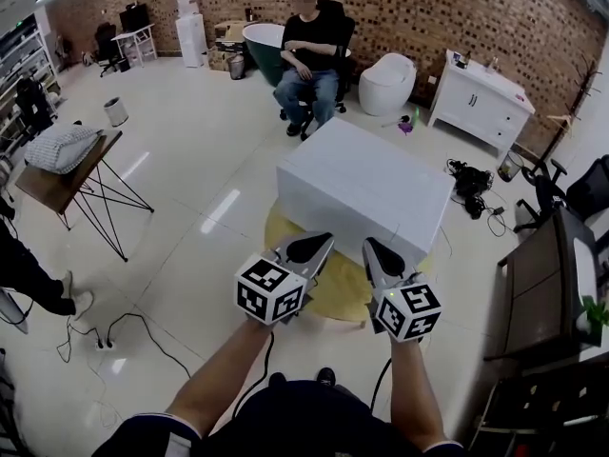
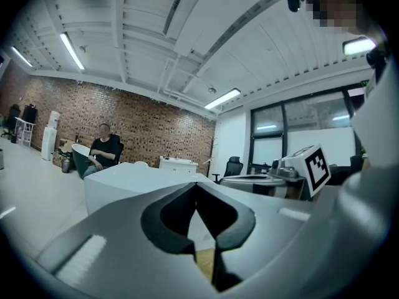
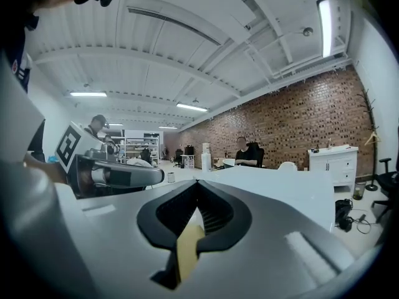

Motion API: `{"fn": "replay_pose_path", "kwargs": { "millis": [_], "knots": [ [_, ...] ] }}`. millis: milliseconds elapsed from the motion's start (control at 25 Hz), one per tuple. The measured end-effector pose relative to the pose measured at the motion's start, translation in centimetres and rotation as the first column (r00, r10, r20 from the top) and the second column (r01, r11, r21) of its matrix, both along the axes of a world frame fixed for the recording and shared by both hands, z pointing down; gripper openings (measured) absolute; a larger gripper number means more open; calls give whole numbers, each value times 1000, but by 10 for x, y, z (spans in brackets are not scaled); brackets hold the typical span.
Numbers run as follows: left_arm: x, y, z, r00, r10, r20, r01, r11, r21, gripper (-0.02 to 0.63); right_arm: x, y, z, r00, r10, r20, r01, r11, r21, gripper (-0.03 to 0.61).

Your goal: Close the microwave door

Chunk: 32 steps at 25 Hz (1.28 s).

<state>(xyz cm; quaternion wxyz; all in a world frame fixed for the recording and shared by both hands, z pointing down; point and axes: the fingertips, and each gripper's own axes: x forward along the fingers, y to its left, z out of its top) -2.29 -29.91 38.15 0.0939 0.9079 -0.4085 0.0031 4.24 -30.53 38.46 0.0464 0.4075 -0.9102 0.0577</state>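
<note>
No microwave shows in any view. My left gripper point(image 1: 324, 242) and right gripper point(image 1: 369, 247) are held side by side at waist height, both pointing at a large white box point(image 1: 366, 188) on the floor ahead. Each one's jaws are shut tip to tip with nothing between them. In the left gripper view the left gripper point(image 2: 196, 184) has the white box point(image 2: 134, 179) behind its tips. The right gripper point(image 3: 198, 182) in its own view faces the same white box point(image 3: 293, 192). Neither gripper touches anything.
A round yellow rug point(image 1: 333, 293) lies under the box's near edge. A person sits on a chair point(image 1: 309, 60) beyond it. A small side table with a cushion point(image 1: 67, 165) stands left, a white cabinet point(image 1: 481, 103) back right, a dark desk point(image 1: 547, 279) right. Cables point(image 1: 124, 331) trail on the floor.
</note>
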Motion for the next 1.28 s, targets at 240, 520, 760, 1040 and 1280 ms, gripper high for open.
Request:
{"fn": "replay_pose_path", "kwargs": {
  "millis": [240, 520, 760, 1040, 1280],
  "knots": [
    [-7, 8, 1, 1000, 6, -2, -6, 1000, -7, 12, -10, 6, -4, 1000, -6, 12, 5, 1000, 14, 0],
    [-2, 10, 2, 1000, 11, 22, -11, 1000, 8, 12, -10, 7, -5, 1000, -16, 16, 16, 1000, 17, 0],
    [-3, 13, 3, 1000, 9, 18, -9, 1000, 7, 12, -11, 9, -5, 1000, -15, 20, 14, 1000, 13, 0],
    [-4, 11, 2, 1000, 7, 10, -7, 1000, 6, 12, -13, 8, -5, 1000, -24, 13, 24, 1000, 14, 0],
    [-5, 8, 0, 1000, 9, 11, -9, 1000, 11, 12, -15, 5, -8, 1000, -28, 10, 28, 999, 20, 0]
  ]
}}
